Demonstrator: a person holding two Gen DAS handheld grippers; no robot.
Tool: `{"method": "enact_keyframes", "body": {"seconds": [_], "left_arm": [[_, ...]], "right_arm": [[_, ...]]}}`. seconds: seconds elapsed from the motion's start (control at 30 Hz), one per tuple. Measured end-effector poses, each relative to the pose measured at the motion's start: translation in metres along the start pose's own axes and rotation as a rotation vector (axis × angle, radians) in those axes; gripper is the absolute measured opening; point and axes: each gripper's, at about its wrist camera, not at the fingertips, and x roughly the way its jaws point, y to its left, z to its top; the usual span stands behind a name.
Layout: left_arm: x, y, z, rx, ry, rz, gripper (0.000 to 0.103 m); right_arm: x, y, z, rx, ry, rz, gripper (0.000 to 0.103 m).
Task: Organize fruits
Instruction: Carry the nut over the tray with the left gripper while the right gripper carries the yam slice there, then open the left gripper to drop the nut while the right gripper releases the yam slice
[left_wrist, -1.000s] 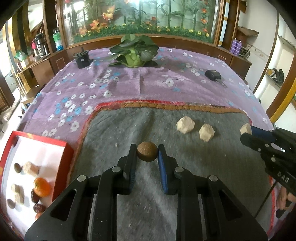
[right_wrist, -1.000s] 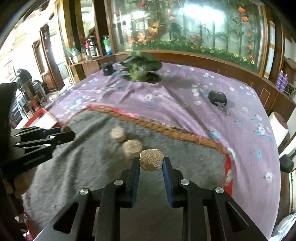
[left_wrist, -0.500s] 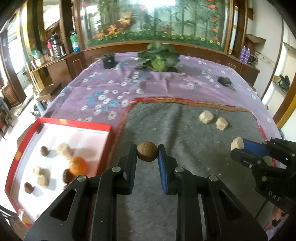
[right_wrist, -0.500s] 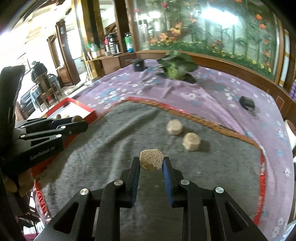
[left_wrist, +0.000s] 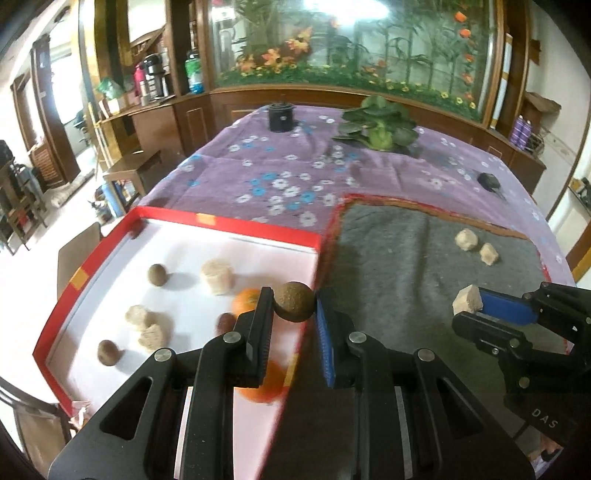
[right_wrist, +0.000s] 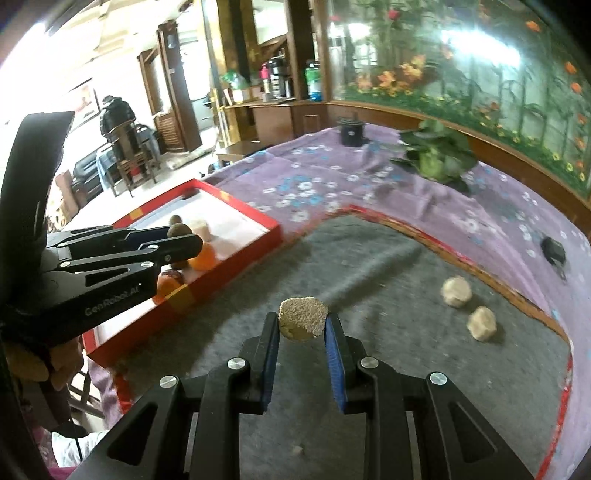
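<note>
Right wrist view: we carry a pale chunk over grey cloth

At lower centre our right gripper (right_wrist: 301, 326) pinches the pale chunk (right_wrist: 303, 319) between its fingers (right_wrist: 269, 354); at left our left gripper (right_wrist: 184, 240) grips a brown ball (right_wrist: 180, 231) above the red tray (right_wrist: 236, 264); two more pale pieces (right_wrist: 456, 291) lie at right.

left gripper (left_wrist: 294, 308) clamped, pitched downward; right gripper (right_wrist: 301, 325) clamped too, alongside, same tilt.

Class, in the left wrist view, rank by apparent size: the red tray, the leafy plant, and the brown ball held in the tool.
1. red tray
2. leafy plant
3. brown ball, though nearness to the camera enlarges it.
</note>
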Motion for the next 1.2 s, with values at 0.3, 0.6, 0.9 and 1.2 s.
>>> {"method": "enact_keyframes", "body": {"seconds": [0.3, 0.6, 0.9, 1.2], "left_arm": [[-0.001, 0.045, -0.008, -0.054, 0.009, 0.049, 0.022], [0.006, 0.076, -0.019, -0.105, 0.043, 0.077, 0.022], [0.011, 0.090, -0.019, -0.131, 0.043, 0.087, 0.022], [0.010, 0.108, -0.023, -0.158, 0.047, 0.101, 0.022]], "right_arm": [[0.021, 0.032, 0.022, -0.062, 0.019, 0.042, 0.024], [0.046, 0.055, 0.042, -0.110, 0.041, 0.080, 0.024], [0.067, 0.077, 0.058, -0.149, 0.059, 0.119, 0.024], [0.090, 0.108, 0.074, -0.215, 0.080, 0.173, 0.024]]}}
